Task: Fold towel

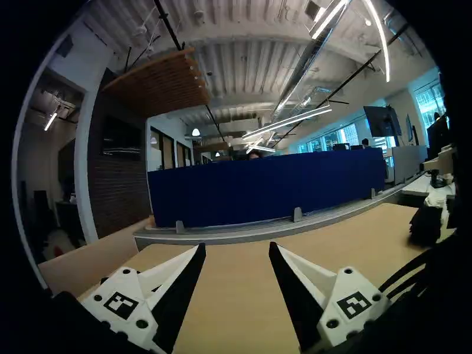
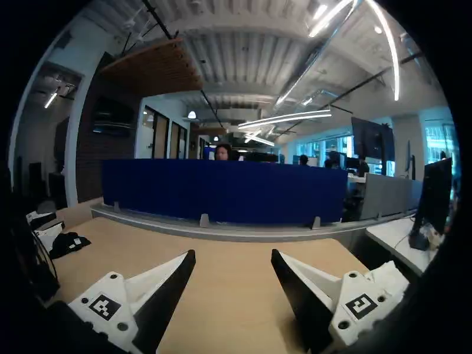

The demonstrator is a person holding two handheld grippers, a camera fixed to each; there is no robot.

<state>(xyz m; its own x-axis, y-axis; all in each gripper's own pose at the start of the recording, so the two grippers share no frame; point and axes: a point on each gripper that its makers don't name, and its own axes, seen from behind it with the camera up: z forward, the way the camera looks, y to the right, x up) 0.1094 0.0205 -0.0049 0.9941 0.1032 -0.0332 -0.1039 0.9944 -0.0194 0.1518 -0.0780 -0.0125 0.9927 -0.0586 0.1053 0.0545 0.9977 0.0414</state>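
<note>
Over the wooden desk (image 1: 248, 312), left gripper (image 1: 236, 244) and right gripper (image 2: 232, 252) gape wide.

A pale bundle (image 1: 437, 199), perhaps the towel though too small to tell, is lying crumpled at the far right end of the worktop (image 1: 248, 283), touching a dark lump (image 1: 426, 224) just in front of it. In the right gripper view what looks like the same pale bundle (image 2: 48, 234) is sitting by the worktop's left edge, just beside the dark lump (image 2: 69, 243).
</note>
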